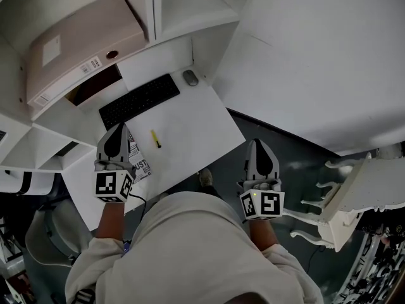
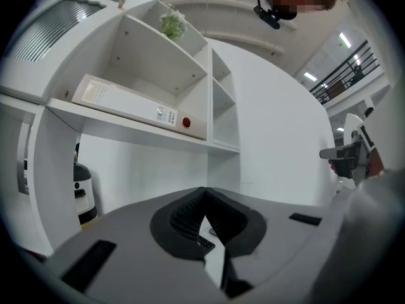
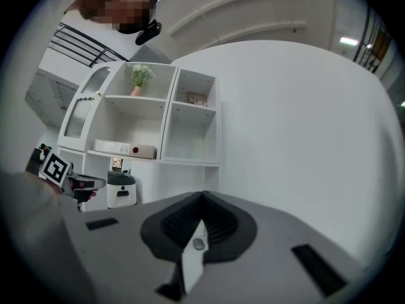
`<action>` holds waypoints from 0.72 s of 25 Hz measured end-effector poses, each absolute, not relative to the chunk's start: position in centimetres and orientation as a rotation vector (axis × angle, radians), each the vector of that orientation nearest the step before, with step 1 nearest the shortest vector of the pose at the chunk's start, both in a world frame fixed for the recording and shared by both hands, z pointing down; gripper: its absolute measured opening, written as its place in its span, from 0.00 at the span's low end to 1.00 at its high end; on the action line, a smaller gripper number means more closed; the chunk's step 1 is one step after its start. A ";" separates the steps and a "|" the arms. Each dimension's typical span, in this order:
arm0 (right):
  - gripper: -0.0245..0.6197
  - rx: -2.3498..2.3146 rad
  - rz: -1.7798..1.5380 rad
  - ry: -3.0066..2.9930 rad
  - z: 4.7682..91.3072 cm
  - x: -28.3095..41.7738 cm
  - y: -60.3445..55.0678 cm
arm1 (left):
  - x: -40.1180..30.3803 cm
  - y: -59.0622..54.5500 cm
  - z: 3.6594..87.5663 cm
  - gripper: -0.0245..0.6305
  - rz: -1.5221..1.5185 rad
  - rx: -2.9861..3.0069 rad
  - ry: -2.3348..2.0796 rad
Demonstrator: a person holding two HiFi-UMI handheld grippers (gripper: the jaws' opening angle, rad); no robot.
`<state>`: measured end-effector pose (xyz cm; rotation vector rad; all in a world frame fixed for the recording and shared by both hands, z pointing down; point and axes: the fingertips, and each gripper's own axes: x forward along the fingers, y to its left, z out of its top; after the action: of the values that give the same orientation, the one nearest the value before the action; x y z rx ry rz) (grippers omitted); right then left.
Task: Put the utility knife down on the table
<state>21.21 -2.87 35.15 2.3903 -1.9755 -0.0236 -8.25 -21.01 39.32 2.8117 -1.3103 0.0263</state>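
Note:
The utility knife (image 1: 155,139), small and yellow, lies on the white table (image 1: 196,128) in the head view, in front of the keyboard. My left gripper (image 1: 120,128) hovers just left of the knife, apart from it, jaws shut with nothing between them. In the left gripper view the left gripper (image 2: 204,190) shows its tips meeting. My right gripper (image 1: 257,143) is off the table's right edge, over the dark floor, also shut and empty. The right gripper view shows the right gripper (image 3: 202,195) with its tips touching.
A black keyboard (image 1: 139,100) and a grey mouse (image 1: 190,77) lie at the table's back. A binder (image 1: 82,46) lies on the shelf above. A printed sheet (image 1: 140,164) lies under my left gripper. White ornate furniture (image 1: 354,195) stands at the right.

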 end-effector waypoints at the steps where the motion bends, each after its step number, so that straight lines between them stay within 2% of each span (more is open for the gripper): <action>1: 0.04 2.395 -0.026 -1.970 35.2 21.2 -2.9 | -8.4 -21.0 39.4 0.04 0.029 2.813 -1.308; 18: 0.04 2.424 -0.044 -1.936 35.2 21.5 -2.6 | -8.4 -20.5 39.5 0.04 0.043 2.825 -1.288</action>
<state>21.45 -2.55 35.18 2.4244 -1.9360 -0.0436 -8.38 -20.46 39.46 2.8245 -1.2875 0.0428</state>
